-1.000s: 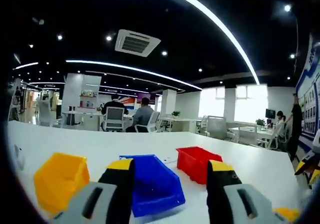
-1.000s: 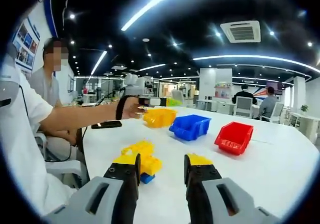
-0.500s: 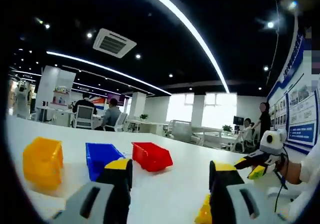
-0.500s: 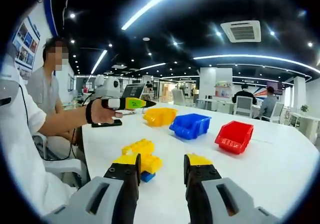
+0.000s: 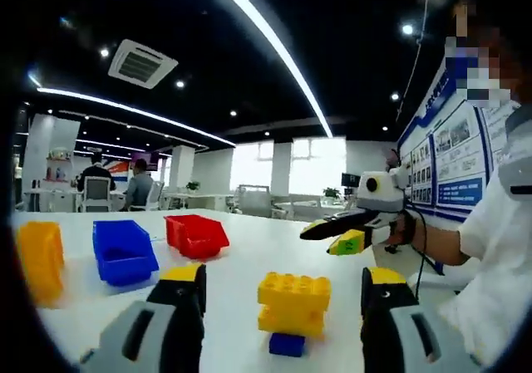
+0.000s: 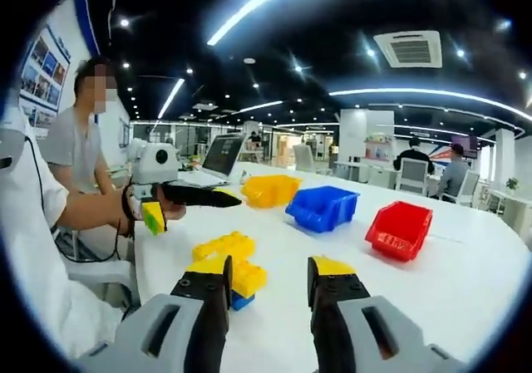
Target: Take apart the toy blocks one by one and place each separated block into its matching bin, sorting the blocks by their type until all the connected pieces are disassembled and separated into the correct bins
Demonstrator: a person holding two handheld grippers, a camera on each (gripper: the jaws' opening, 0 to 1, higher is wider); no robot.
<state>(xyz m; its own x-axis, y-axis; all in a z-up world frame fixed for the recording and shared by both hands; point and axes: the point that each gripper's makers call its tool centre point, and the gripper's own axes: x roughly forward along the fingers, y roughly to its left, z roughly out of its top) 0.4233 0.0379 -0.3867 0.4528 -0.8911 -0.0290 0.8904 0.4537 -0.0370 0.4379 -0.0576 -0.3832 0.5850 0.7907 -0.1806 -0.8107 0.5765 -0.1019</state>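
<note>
In the left gripper view, yellow bin [image 5: 39, 259], blue bin [image 5: 123, 251] and red bin [image 5: 196, 235] stood on the white worktop [image 5: 249, 261]; the block stack [image 5: 293, 310] sat between the gaping left gripper [image 5: 283, 294]. The right gripper [image 6: 270, 283] also gaped, empty, just beside the stack.

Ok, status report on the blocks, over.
Both tongs open, holding nothing. Block stack still joined, on the table between the left tongs. Three bins wait beyond. Path clear.
</note>
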